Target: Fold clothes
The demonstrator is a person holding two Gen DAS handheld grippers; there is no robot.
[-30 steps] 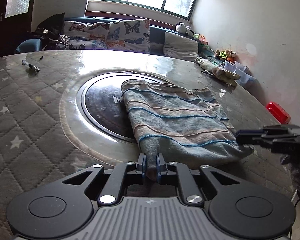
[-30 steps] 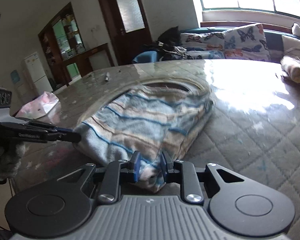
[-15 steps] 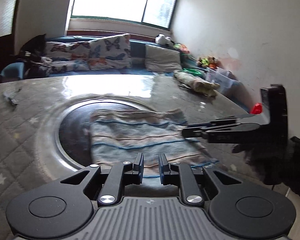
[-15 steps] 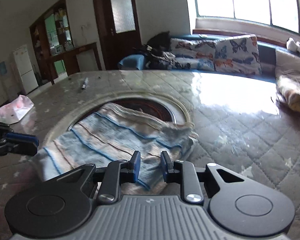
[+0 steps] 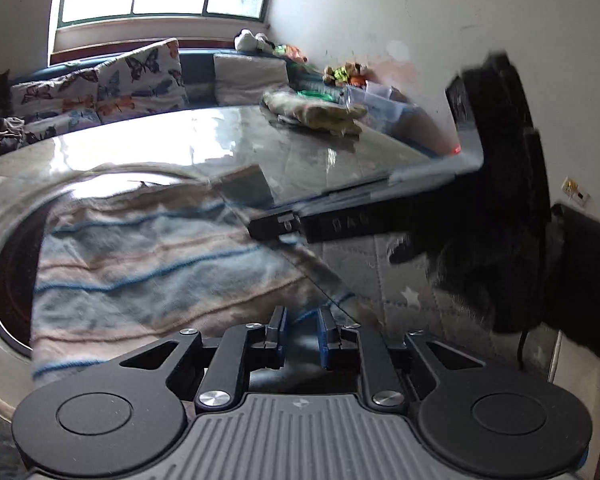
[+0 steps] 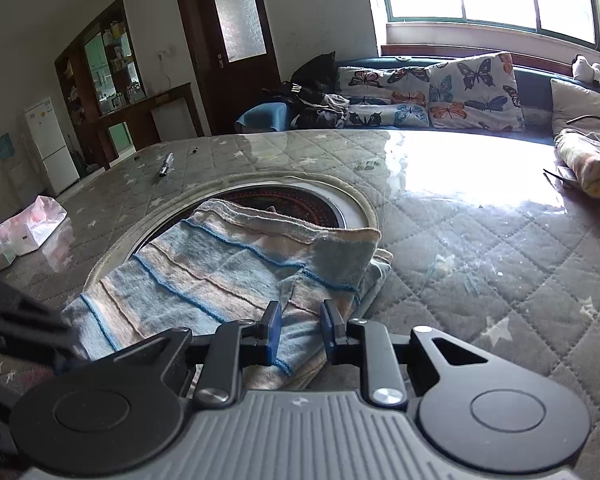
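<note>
A blue and beige striped garment (image 5: pixel 140 264) (image 6: pixel 220 272) lies folded on the quilted table, partly over the round dark inset (image 6: pixel 300 200). My left gripper (image 5: pixel 302 336) hovers open at the garment's near edge, with nothing between its fingers. My right gripper (image 6: pixel 300 332) is open too, just above the folded right corner, gripping no cloth. In the left wrist view the right gripper (image 5: pixel 268 228) reaches in from the right over the garment, held by a dark-gloved hand (image 5: pixel 480 264). The left gripper (image 6: pixel 40 324) shows blurred at the left edge of the right wrist view.
A yellowish cloth bundle (image 5: pixel 316 112) (image 6: pixel 588 160) lies at the table's far right. A pen (image 6: pixel 165 165) and a pink tissue pack (image 6: pixel 28 232) sit on the left side. A sofa with butterfly pillows (image 6: pixel 440 92) stands behind the table.
The left gripper let go of the garment's edge and swung right. The right gripper released its fold and drew back. The garment now lies flat on the table.
</note>
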